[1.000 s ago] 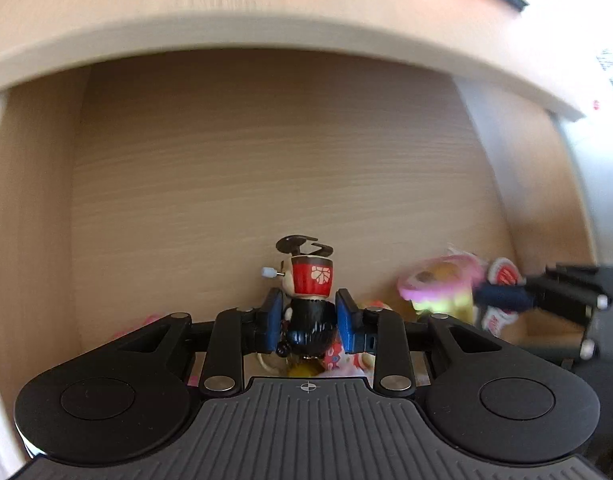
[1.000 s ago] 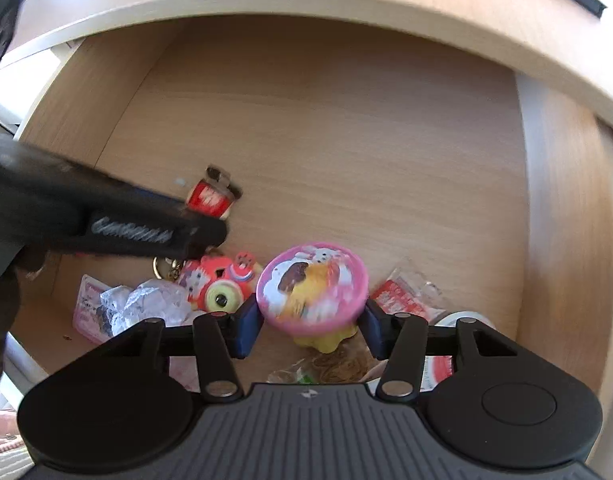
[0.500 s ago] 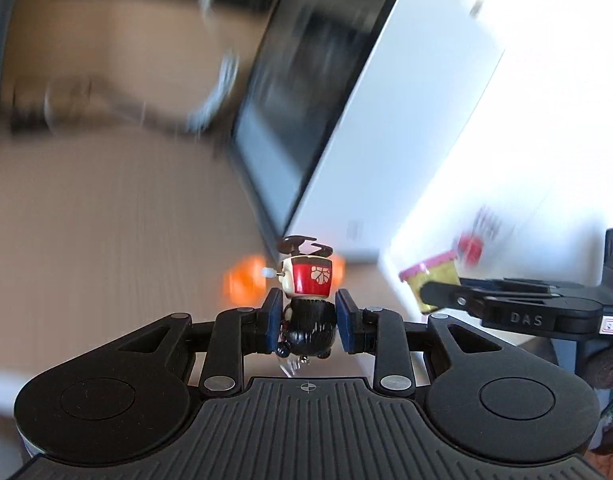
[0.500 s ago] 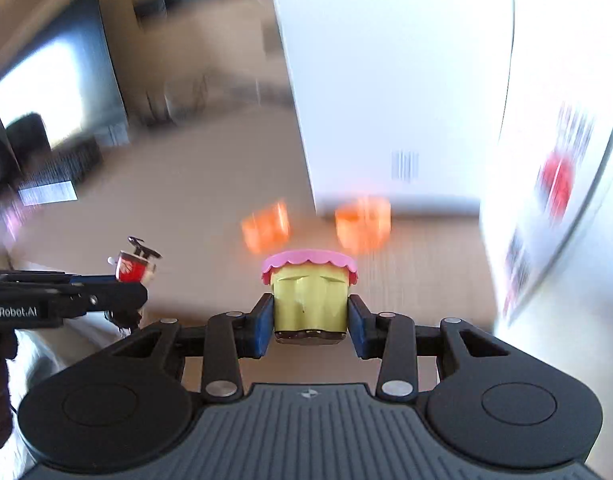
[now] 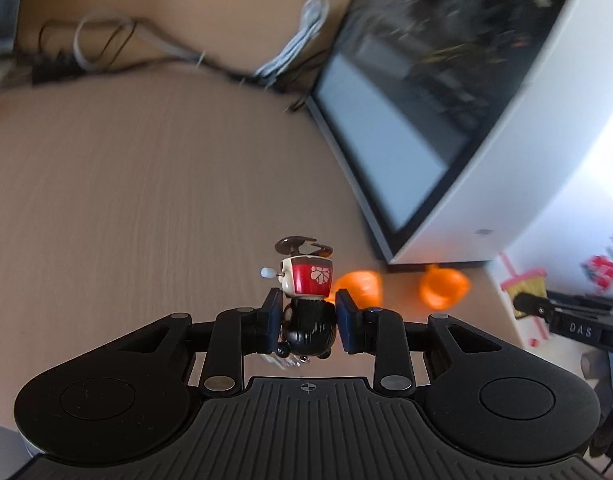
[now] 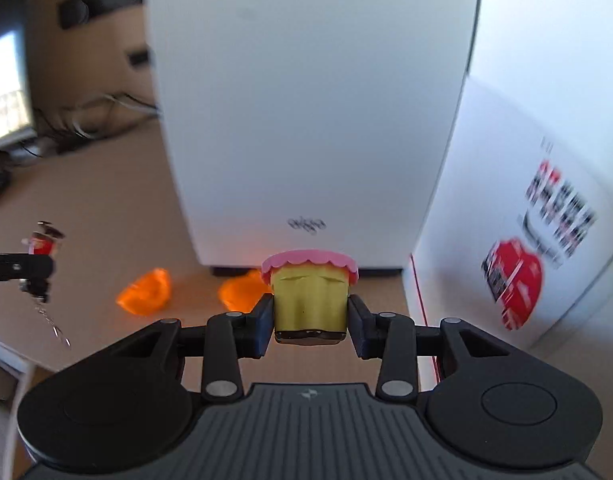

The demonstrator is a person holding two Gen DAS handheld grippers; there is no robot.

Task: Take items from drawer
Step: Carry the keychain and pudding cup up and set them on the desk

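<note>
Already both tools pinch toys: the left gripper (image 5: pixel 309 322) squeezes a wind-up figure (image 5: pixel 306 300), the right gripper (image 6: pixel 310 322) a yellow cup toy (image 6: pixel 309 300). Ahead lie two orange pieces (image 6: pixel 144 292); a careless set-down could knock them, or the top-heavy figure could tip.

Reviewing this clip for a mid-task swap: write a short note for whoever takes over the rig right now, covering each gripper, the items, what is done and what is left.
Left gripper: shut on the wind-up figure, which has a red-and-white head and a black body; a small chain dangles below it.
Right gripper: shut on the yellow toy with a pink scalloped lid.
Both grippers are held in the air above the wooden desk, facing the white computer case. Two orange pieces lie on the desk near the case's base.
Done: both toys are gripped and over the desk.
Left: set both toys down on the desk. The drawer is out of view, so I cannot tell what remains in it.
</note>
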